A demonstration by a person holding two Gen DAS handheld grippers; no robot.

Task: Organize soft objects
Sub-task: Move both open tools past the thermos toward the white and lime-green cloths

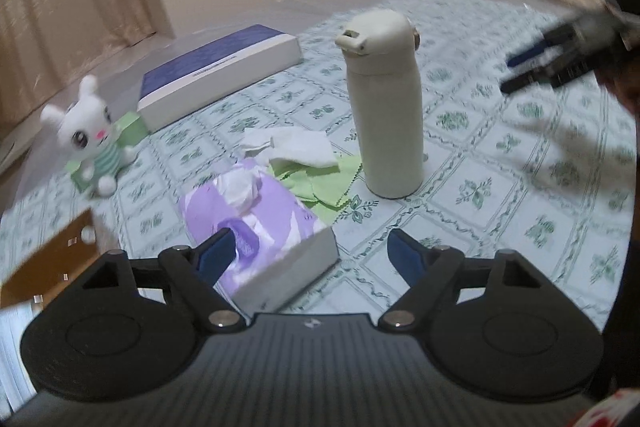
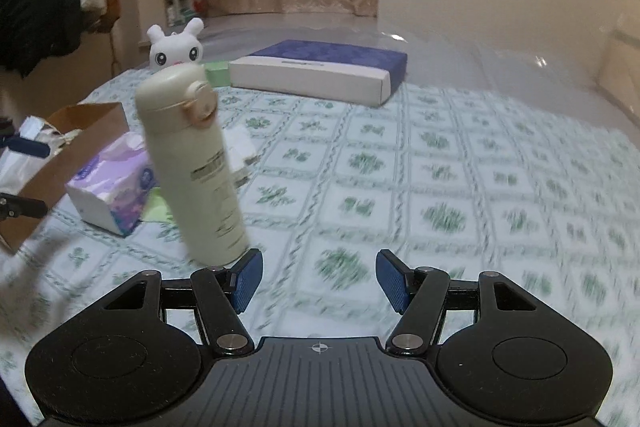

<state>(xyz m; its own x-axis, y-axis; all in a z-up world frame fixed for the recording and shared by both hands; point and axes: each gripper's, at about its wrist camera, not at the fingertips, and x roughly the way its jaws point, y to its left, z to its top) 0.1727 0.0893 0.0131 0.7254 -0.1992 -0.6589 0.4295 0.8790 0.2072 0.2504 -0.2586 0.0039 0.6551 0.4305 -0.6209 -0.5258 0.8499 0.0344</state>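
A purple tissue pack (image 1: 260,223) lies on the patterned tablecloth just ahead of my open, empty left gripper (image 1: 310,251); it also shows in the right wrist view (image 2: 116,183). Behind it lie a white tissue (image 1: 296,147) and a green cloth (image 1: 320,179). A white plush bunny (image 1: 90,139) sits at the left on a green pad; it also shows in the right wrist view (image 2: 176,47). My right gripper (image 2: 318,277) is open and empty above the table, right of the bottle; it also shows blurred in the left wrist view (image 1: 516,71).
A cream thermos bottle (image 1: 384,103) stands upright mid-table, also seen in the right wrist view (image 2: 192,163). A blue and white flat box (image 1: 220,75) lies at the back. A brown paper bag (image 2: 68,163) stands at the left table edge.
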